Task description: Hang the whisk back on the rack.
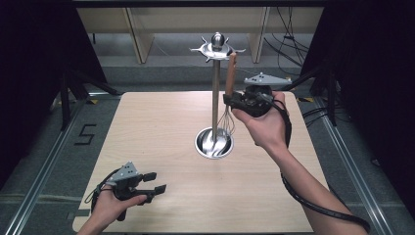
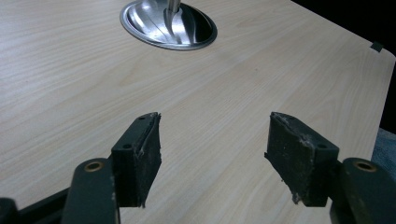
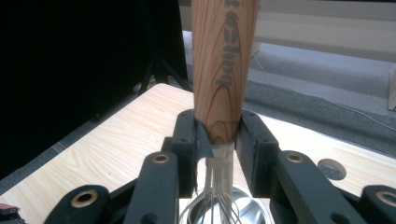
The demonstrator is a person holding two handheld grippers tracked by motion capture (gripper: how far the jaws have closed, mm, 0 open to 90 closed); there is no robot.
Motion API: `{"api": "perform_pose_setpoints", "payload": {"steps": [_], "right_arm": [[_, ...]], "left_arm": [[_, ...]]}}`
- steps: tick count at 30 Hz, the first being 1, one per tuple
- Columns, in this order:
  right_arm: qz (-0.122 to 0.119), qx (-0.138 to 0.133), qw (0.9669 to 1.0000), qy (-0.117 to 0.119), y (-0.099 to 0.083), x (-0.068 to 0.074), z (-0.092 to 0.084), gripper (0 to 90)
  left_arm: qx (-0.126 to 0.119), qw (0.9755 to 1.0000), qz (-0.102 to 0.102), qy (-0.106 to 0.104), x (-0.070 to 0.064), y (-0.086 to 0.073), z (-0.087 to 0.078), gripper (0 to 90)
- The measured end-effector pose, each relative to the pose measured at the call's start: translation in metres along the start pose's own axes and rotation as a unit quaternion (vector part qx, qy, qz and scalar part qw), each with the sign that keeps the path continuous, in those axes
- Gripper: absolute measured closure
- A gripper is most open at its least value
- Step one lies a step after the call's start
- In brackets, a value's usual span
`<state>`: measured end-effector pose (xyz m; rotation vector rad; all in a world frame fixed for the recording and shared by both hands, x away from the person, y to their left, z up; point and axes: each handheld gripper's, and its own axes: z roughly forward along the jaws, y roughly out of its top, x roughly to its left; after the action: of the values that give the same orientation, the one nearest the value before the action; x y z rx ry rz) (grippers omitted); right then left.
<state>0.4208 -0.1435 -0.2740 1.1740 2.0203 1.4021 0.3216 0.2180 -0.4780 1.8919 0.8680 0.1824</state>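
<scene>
A metal utensil stand point(image 1: 215, 93) rises from a round steel base point(image 1: 214, 143) at the table's middle, with a hook crown point(image 1: 217, 48) on top. A whisk with a wooden handle point(image 1: 231, 73) and wire loops point(image 1: 226, 122) hangs upright beside the pole, its top at the crown. My right gripper point(image 1: 230, 100) is shut on the handle's lower end; in the right gripper view the jaws clamp the wood point(image 3: 223, 70) just above the wires point(image 3: 215, 205). My left gripper point(image 1: 154, 182) rests low at the table's near left, open and holding nothing point(image 2: 212, 149), facing the base point(image 2: 168, 25).
The light wooden table point(image 1: 161, 127) has rounded corners. Black curtains flank both sides, and cables lie on the floor at the far right. A tripod leg stands beyond the table's far left corner.
</scene>
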Motion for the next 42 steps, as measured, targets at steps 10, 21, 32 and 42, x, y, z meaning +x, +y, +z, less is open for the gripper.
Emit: {"api": "perform_pose_setpoints", "payload": {"steps": [10,21,32,42], "right_arm": [[-0.007,-0.003,1.0,0.001,0.001,0.001,0.005,70.7],[-0.003,-0.005,1.0,0.0,-0.001,0.002,0.007,70.6],[-0.023,-0.009,0.9997,-0.003,-0.007,0.0,0.009,70.3],[-0.049,-0.016,0.9986,-0.009,-0.012,-0.002,0.007,61.0]], "left_arm": [[-0.003,1.0,-0.002,-0.002,-0.001,0.0,0.0,34.2],[-0.002,1.0,0.001,0.0,-0.001,0.0,0.0,34.2],[-0.002,1.0,-0.001,-0.003,-0.001,0.0,0.0,34.2],[-0.002,1.0,-0.002,-0.003,-0.001,0.0,0.0,34.2]]}}
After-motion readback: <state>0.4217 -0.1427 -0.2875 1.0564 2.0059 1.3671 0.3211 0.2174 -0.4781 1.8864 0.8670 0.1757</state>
